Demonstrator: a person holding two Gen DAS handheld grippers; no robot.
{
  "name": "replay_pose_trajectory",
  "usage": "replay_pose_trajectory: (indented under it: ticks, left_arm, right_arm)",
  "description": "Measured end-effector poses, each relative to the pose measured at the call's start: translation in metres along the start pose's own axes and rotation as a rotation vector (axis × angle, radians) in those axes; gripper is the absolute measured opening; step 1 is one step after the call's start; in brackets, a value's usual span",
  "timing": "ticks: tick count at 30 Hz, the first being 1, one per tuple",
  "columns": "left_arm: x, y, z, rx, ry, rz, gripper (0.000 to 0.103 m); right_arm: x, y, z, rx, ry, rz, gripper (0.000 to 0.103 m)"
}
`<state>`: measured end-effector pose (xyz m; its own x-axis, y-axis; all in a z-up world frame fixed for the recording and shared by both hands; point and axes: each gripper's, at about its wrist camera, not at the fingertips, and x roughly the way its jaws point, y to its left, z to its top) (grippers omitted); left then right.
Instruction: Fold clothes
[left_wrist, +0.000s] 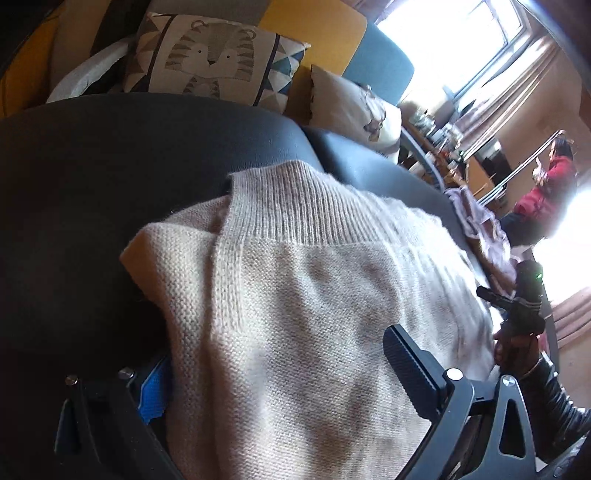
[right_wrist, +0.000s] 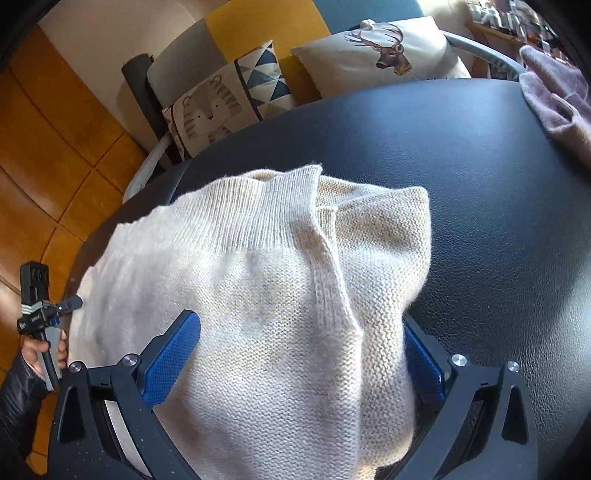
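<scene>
No legible text

Small white marks on the left gripper's handle (right_wrist: 35, 320), left of the jaws, are too blurred to read.

A: Where did the left wrist view sit?

B: Low and very close over the cream sweater (left_wrist: 295, 295), looking along the left gripper (left_wrist: 273, 373) across the black table (left_wrist: 92, 184) toward the tiger cushion (left_wrist: 210, 62) and a bright window (left_wrist: 450, 40).

A: And the right wrist one?

B: Just as near, slightly higher perhaps, facing along the right gripper (right_wrist: 295, 354) over the same sweater (right_wrist: 277, 295), table (right_wrist: 480, 166) and tiger cushion (right_wrist: 207, 114).

A: So they overlapped?

B: Yes. Each also caught the other gripper at its edge, right (left_wrist: 524, 302) and left (right_wrist: 40, 306).
</scene>
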<state>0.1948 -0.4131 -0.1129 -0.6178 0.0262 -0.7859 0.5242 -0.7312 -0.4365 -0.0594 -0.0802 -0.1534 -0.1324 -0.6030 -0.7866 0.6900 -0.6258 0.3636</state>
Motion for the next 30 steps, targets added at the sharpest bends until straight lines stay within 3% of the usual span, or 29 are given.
replay_pose_trajectory:
  ticks: [3, 5, 7, 8, 10, 12, 17, 20, 24, 26, 27, 30]
  left_arm:
    - [-0.001, -0.003, 0.001, -0.008, 0.005, 0.051, 0.094]
    - [-0.003, -0.003, 0.000, -0.019, 0.004, 0.077, 0.075]
    - [-0.005, -0.001, -0.001, -0.036, 0.004, 0.049, 0.046]
    - [-0.004, -0.001, -0.002, -0.039, 0.010, 0.030, 0.043]
    - [-0.002, -0.004, -0.002, -0.024, 0.014, 0.028, 0.042]
    - [0.000, -0.006, -0.001, -0.023, 0.016, 0.027, 0.042]
    - [0.001, -0.003, 0.002, -0.039, 0.028, 0.019, 0.045]
    - [0.003, -0.006, 0.004, -0.041, 0.036, 0.025, 0.049]
    - [0.006, -0.014, 0.006, -0.052, 0.029, 0.064, 0.053]
    - [0.007, -0.018, 0.005, -0.061, 0.008, 0.085, 0.052]
    - [0.006, -0.019, 0.004, -0.065, -0.005, 0.094, 0.048]
    - [0.004, -0.018, -0.001, -0.093, -0.038, 0.071, 0.026]
  right_arm:
    - [0.001, 0.004, -0.001, -0.020, 0.006, -0.032, 0.103]
    - [0.001, 0.006, -0.001, -0.022, 0.001, -0.047, 0.102]
    - [-0.002, 0.006, -0.002, -0.012, -0.011, -0.071, 0.091]
    - [-0.004, 0.005, -0.002, -0.007, -0.017, -0.081, 0.086]
    - [-0.007, -0.001, -0.001, 0.013, -0.020, -0.058, 0.065]
    - [-0.011, -0.006, -0.001, 0.030, -0.015, -0.029, 0.051]
    - [-0.009, -0.008, -0.001, 0.034, -0.015, 0.007, 0.054]
    - [-0.005, -0.006, -0.001, 0.032, -0.017, 0.040, 0.069]
    - [-0.002, 0.009, -0.004, -0.027, -0.027, -0.040, 0.068]
    - [-0.003, 0.010, -0.004, -0.017, -0.028, -0.030, 0.049]
    - [-0.004, 0.009, -0.004, 0.000, -0.028, -0.003, 0.029]
    - [-0.005, 0.017, -0.004, -0.006, -0.039, -0.022, 0.027]
